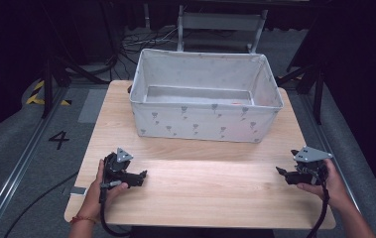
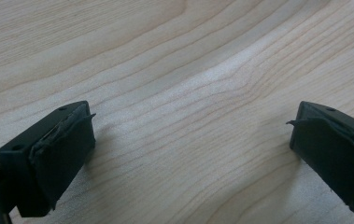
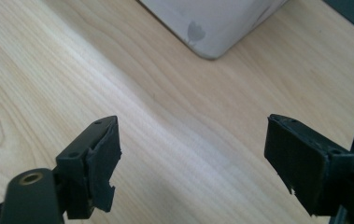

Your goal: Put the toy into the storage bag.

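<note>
While both claws gape, bin [image 1: 203, 121] lies crosswise.

Light wood table [image 1: 200, 193] on grey floor [image 1: 7, 148], dark room w/ black curtains around. Metal rail on floor at left, a "4" [image 1: 59, 139] marked beside it; yellow-black hazard tape [image 1: 37, 92] and loose cables [image 1: 141, 42] further back.

Table [image 1: 200, 193]: light wood, visible grain, rectangular with rounded corners. One white fabric bin [image 1: 203, 119] with a small grey print stands on the far half, open top. Near half of tabletop bare wood.
</note>
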`<action>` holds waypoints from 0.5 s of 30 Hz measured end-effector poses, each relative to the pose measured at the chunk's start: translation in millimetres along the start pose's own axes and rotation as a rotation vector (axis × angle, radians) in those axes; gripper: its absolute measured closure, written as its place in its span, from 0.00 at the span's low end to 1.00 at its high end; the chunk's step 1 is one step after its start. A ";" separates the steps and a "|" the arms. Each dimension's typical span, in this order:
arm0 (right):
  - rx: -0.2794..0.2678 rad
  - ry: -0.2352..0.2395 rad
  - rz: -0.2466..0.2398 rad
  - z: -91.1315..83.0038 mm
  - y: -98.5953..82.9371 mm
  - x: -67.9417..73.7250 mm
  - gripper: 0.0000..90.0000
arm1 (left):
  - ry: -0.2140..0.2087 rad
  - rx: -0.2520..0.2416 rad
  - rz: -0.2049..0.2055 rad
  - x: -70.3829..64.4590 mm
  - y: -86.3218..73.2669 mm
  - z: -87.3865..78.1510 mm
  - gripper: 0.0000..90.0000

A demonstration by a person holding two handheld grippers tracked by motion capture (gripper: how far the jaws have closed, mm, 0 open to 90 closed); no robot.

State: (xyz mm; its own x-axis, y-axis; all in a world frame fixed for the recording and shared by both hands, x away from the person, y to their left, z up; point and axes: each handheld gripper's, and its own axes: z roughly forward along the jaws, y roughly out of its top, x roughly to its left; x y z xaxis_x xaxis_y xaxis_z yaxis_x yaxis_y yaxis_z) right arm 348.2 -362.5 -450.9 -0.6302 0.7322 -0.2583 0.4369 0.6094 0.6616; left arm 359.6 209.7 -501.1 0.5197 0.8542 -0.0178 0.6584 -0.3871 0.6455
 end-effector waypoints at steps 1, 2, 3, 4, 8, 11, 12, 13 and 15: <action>-0.002 0.004 0.010 0.3 -3.8 0.3 0.20 | 0.000 0.000 0.000 0.0 0.0 0.0 0.00; -0.005 0.009 0.017 0.6 -6.5 0.4 0.20 | 0.000 0.000 0.000 0.0 0.0 0.0 0.00; -0.010 0.012 0.025 1.1 -12.0 0.2 0.20 | 0.000 0.000 0.000 0.0 0.0 0.0 0.00; -0.022 0.020 0.048 1.3 -16.6 -0.2 0.20 | 0.000 0.000 0.000 0.0 0.0 0.0 0.00; -0.045 0.042 0.113 2.5 -33.0 -0.4 0.20 | 0.000 0.000 0.000 0.0 0.0 0.0 0.00; -0.037 0.063 0.141 6.2 -46.6 1.5 0.18 | -0.002 0.001 -0.003 -0.1 0.1 0.1 0.00; -0.032 0.065 0.152 7.3 -50.4 2.1 0.19 | 0.000 0.000 -0.001 0.0 0.1 0.1 0.00; -0.029 0.069 0.150 8.2 -53.7 2.5 0.18 | -0.001 -0.001 -0.002 -0.1 0.1 0.2 0.00; -0.038 0.071 0.166 9.1 -59.0 3.7 0.18 | -0.001 0.000 0.000 0.0 0.1 0.1 0.00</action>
State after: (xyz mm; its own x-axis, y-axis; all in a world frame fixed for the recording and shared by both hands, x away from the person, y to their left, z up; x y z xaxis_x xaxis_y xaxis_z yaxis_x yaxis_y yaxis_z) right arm 326.0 -393.0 -497.3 -0.5957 0.7978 -0.0934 0.5152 0.4687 0.7175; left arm 359.7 209.7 -501.2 0.5199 0.8540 -0.0189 0.6586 -0.3866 0.6456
